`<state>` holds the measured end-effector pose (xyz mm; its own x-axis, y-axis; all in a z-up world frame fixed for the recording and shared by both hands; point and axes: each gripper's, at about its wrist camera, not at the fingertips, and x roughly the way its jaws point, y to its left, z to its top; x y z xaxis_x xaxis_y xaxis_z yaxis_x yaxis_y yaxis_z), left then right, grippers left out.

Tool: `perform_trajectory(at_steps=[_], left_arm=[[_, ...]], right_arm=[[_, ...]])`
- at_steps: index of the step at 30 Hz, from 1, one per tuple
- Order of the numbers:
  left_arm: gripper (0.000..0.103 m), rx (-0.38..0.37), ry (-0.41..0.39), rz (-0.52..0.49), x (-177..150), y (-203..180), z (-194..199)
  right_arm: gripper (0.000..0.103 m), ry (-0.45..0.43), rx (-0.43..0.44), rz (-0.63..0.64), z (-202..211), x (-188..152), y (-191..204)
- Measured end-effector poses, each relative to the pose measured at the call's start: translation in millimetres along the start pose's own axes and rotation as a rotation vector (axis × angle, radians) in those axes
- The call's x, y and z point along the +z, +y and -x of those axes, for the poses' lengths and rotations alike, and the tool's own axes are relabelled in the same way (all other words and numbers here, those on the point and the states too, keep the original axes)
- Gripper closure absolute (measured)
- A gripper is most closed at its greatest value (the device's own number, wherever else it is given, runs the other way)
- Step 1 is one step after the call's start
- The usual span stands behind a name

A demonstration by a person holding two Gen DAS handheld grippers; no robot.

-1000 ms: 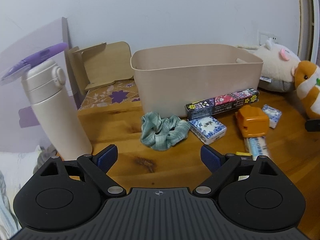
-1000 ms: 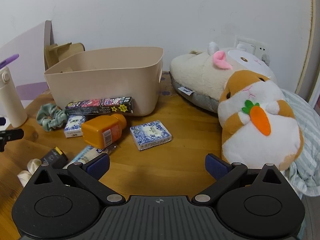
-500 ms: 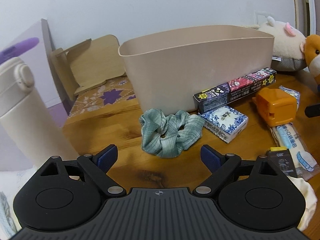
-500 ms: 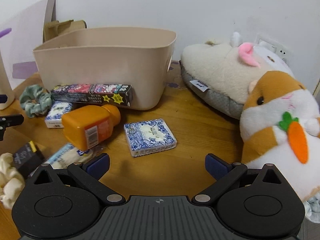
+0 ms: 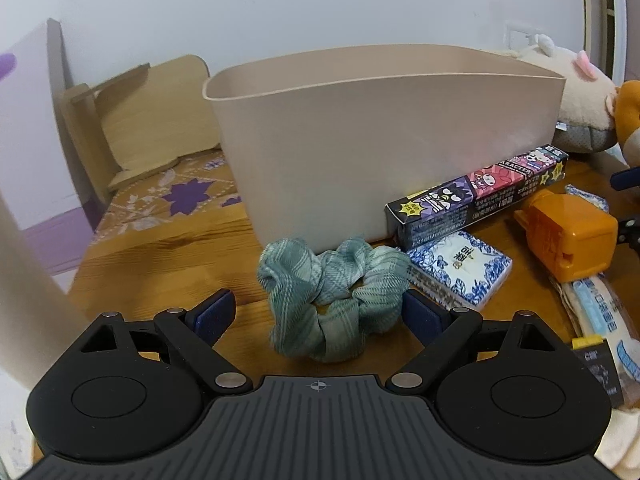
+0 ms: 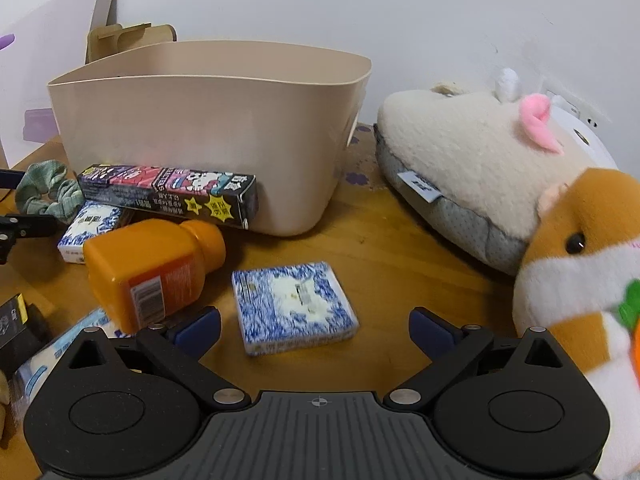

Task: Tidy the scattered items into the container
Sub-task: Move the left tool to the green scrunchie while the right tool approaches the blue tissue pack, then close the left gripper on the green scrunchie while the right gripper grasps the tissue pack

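The left gripper [image 5: 318, 314] sits low over the wooden bench [image 5: 168, 264] with its fingers [image 5: 212, 314] spread wide, holding nothing. The green scrunchie [image 5: 334, 296] lies on the bench between them; its right edge is at the right finger, and I cannot tell whether they touch. Just behind the scrunchie stands the beige bin [image 5: 380, 140], and from here nothing shows inside it.

A long printed box [image 5: 476, 204] rests against the bin's front wall. A blue-and-white tissue pack [image 5: 460, 270] lies just in front of that box and right beside the scrunchie. Further right is an orange bottle [image 5: 568, 240] on its side, with a pale blue wrapped packet [image 5: 604, 320] near it and a small black-and-yellow box [image 5: 596, 364] at the frame's edge.

The right gripper [image 6: 314, 328] also has its fingers [image 6: 198, 328] wide apart and empty. A second tissue pack [image 6: 294, 306] lies flat on the bench between them, nearer the left finger, clear of both. The bottle [image 6: 148, 268] lies just left of it, cap pointing toward the bin [image 6: 208, 140]. The printed box [image 6: 168, 194] leans along the bin's base, and the scrunchie [image 6: 46, 192] shows at the far left.

To the right, a cream plush [image 6: 472, 168] lies by the wall, with an orange-and-white hamster plush [image 6: 580, 272] in front of it. A wooden stand [image 5: 148, 116] sits behind the bin on the left.
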<state>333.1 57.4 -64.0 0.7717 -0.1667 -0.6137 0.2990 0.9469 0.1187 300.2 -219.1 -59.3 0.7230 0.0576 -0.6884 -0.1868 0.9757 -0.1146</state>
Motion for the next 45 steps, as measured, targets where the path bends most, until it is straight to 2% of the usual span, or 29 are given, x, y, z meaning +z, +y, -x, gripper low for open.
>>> perform_trajectory(at_steps=[3,8,12,19,23,25,27,36,45], left_arm=[[0.011,-0.030,0.010,0.022,2,1,-10],[0.011,-0.037,0.010,0.054,6,1,-24],[0.011,-0.055,0.008,0.099,8,5,-31],[0.012,-0.058,-0.006,0.093,6,4,-31],[0.023,-0.075,-0.017,0.081,4,2,-27],[0.031,-0.083,-0.023,0.073,3,-1,-23],[0.043,-0.090,-0.024,0.067,4,-4,-19],[0.075,-0.113,-0.019,0.048,0,-14,-3],[0.079,-0.100,-0.020,0.058,-9,-13,19]], right_arm=[[0.001,-0.001,-0.006,0.018,-6,2,4],[0.002,0.000,0.003,0.022,-16,5,6],[0.003,-0.002,0.018,-0.005,-21,8,3],[0.009,-0.003,0.067,-0.068,-28,10,-5],[0.016,-0.009,0.085,-0.074,-29,10,-7],[0.028,-0.012,0.095,-0.064,-25,10,-5],[0.037,-0.016,0.107,-0.052,-22,10,-1],[0.042,-0.017,0.064,-0.043,-11,5,11],[0.042,-0.012,0.033,-0.051,7,-6,14]])
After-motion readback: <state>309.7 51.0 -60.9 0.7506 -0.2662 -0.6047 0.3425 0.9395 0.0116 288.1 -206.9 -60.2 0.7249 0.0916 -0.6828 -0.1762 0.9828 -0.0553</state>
